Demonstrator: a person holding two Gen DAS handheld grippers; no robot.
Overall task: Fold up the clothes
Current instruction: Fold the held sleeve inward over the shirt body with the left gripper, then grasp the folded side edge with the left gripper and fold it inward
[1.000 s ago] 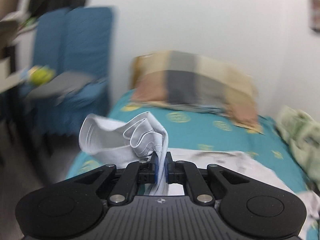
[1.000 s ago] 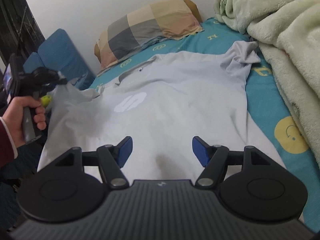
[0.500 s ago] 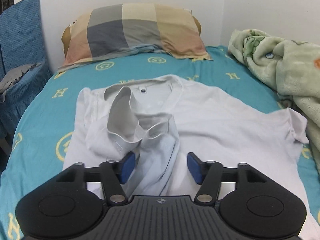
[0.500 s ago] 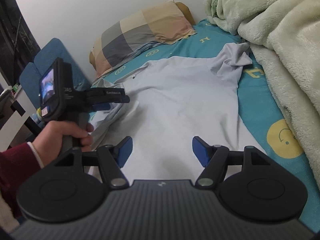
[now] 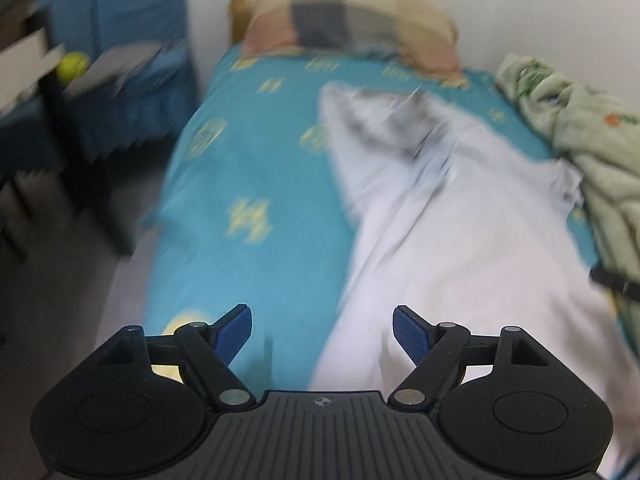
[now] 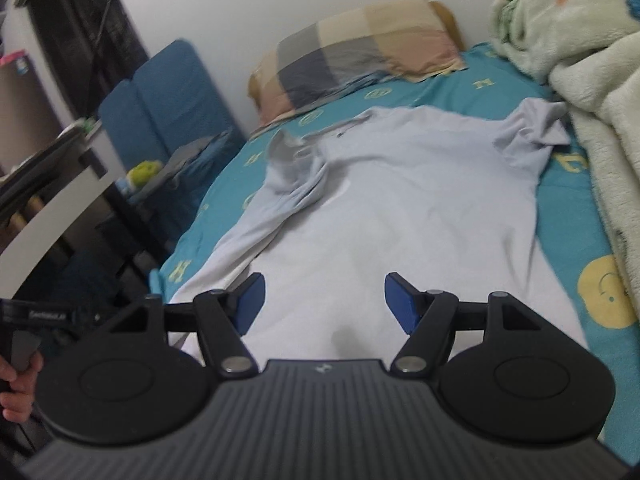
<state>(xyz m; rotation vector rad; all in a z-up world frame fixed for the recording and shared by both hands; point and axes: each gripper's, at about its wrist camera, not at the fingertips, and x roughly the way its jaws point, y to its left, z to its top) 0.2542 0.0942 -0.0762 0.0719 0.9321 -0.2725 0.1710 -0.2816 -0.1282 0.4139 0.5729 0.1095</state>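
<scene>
A pale grey t-shirt (image 6: 404, 200) lies spread on the teal bed sheet (image 6: 568, 248), its left sleeve (image 6: 296, 168) folded in over the body and its right sleeve (image 6: 536, 136) bunched. In the blurred left wrist view the t-shirt (image 5: 448, 232) lies to the right. My left gripper (image 5: 322, 330) is open and empty above the shirt's near left edge. My right gripper (image 6: 324, 300) is open and empty over the shirt's lower hem. The left gripper's body shows at the right wrist view's left edge (image 6: 36, 316).
A checked pillow (image 6: 360, 52) lies at the head of the bed. A green fleece blanket (image 6: 600, 88) is heaped along the right side. A blue chair (image 6: 160, 92) and a white desk (image 6: 48, 208) stand to the left of the bed.
My left gripper carried the left sleeve onto the shirt, opened and let it go, then pulled back to the near left. The right gripper stayed open over the hem.
</scene>
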